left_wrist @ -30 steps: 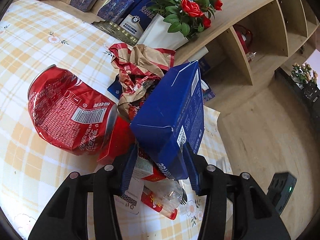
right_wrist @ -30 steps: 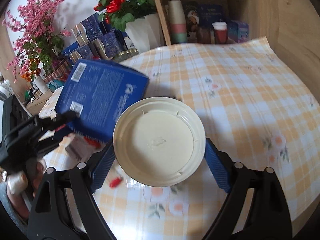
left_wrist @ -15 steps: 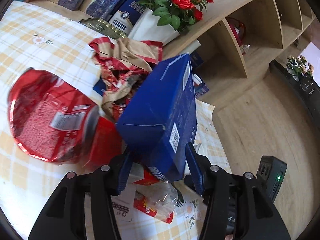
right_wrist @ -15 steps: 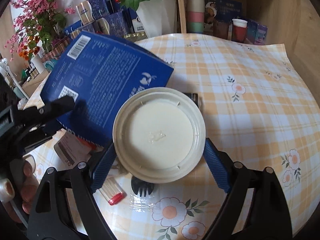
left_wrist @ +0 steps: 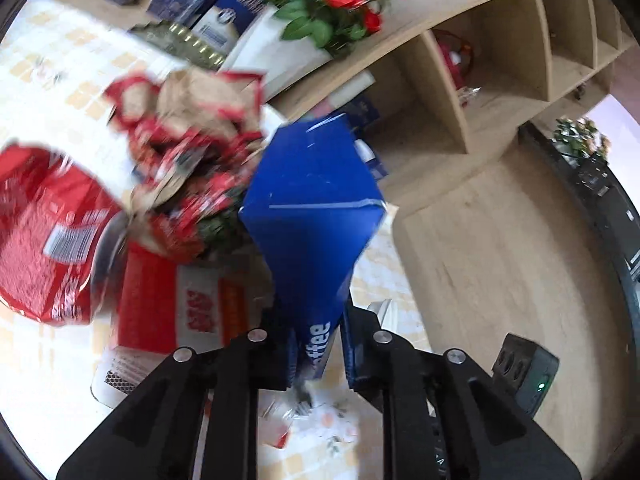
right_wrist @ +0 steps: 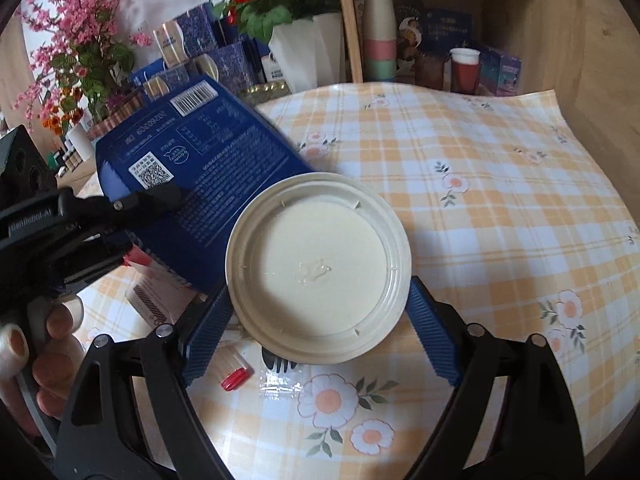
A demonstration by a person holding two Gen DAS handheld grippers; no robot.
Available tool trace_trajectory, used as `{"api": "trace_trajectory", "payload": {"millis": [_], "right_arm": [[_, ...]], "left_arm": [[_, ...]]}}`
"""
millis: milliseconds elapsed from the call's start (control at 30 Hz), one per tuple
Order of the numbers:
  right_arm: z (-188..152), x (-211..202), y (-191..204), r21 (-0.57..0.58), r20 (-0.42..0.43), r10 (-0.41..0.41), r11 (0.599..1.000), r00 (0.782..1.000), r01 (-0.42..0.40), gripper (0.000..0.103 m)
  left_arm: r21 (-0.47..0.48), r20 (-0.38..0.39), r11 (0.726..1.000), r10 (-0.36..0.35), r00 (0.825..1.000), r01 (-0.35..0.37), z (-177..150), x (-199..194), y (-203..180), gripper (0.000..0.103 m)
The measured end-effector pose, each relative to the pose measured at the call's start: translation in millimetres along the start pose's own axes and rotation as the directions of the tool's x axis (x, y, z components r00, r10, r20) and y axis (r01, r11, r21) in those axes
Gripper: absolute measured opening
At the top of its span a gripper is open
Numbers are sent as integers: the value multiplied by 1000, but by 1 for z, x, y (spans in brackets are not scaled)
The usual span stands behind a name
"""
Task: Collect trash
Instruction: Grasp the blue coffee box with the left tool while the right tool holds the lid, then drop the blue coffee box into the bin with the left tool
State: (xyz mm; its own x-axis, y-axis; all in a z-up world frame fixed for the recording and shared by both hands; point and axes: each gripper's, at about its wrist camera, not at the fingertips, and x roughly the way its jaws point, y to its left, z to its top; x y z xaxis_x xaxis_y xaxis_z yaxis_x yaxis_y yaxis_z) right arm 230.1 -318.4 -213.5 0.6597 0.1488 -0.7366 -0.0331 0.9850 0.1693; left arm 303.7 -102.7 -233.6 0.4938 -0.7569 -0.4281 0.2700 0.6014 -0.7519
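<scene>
Two tools busy — left [left_wrist: 316, 354] closing on blue box [left_wrist: 312, 216], right [right_wrist: 316, 320] gripping lid [right_wrist: 318, 266].

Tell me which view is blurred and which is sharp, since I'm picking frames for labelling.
Left wrist view: motion-smeared, worst on the red can and crumpled wrappers; the blue box between the closing left gripper stays fairly crisp. Right wrist view: sharp, with soft glare on the white lid and fisheye bending at the edges.
</scene>
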Motion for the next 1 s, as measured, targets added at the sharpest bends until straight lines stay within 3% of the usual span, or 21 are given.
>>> {"api": "trace_trajectory", "payload": {"millis": [267, 533, 800, 900, 1000], "right_arm": [[-2, -46, -3, 17, 73, 0, 1000, 997, -1, 84], [-20, -99, 3, 42, 114, 26, 999, 993, -31, 84], [-59, -145, 15, 78, 114, 55, 995, 992, -64, 84], [-72, -159, 21, 74, 114, 56, 995, 992, -65, 84], [-83, -170, 27, 65, 116, 57, 996, 992, -64, 84]], "left_arm": [[116, 32, 992, -47, 998, 43, 11, -34, -51, 15], [250, -19, 967, -50, 999, 53, 0, -100, -92, 15], [336, -107, 941, 0, 994, 37, -50, -180, -85, 15], [367, -161, 929, 8, 987, 52, -79, -210, -75, 15], [348, -229, 933, -10, 973, 91, -112, -231, -59, 15]]}}
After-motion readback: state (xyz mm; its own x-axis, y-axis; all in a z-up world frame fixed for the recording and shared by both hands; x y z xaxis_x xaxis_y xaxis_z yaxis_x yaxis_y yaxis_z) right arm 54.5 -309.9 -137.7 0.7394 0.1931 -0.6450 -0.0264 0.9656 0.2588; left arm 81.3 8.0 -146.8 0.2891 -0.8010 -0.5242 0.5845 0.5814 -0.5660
